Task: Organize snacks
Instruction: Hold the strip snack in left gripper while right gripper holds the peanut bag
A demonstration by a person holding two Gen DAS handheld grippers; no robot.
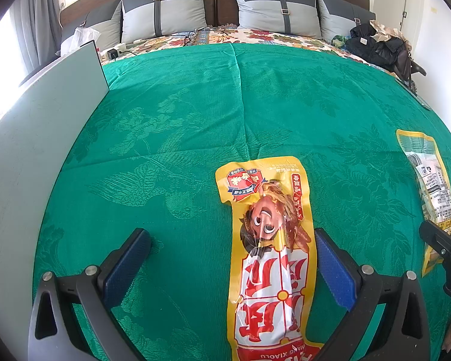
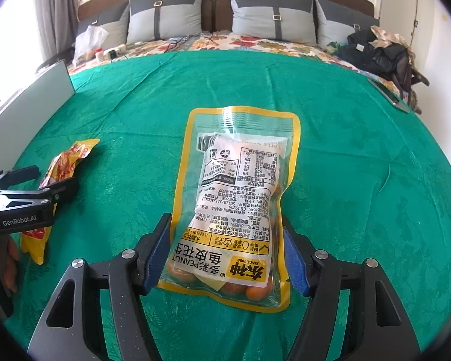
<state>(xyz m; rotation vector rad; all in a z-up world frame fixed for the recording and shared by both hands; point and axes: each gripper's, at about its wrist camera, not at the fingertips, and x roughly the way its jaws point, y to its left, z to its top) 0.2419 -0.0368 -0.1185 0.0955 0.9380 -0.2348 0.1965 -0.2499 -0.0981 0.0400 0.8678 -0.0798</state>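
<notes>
Right gripper [image 2: 227, 255] straddles the peanut bag [image 2: 236, 198] on the green bedspread [image 2: 361, 165]; jaws spread, right pad clear of the bag, left-edge contact unclear. Bag looks light, soft, slick, with loose nuts bunched at the near end; best pinched across that filled end. Left gripper [image 1: 234, 264] gapes wide around the yellow snack pouch [image 1: 270, 240], not touching.

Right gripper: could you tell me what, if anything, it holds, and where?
The peanut bag lies between the pads of the right gripper at its lower sides; a grip cannot be told.
</notes>
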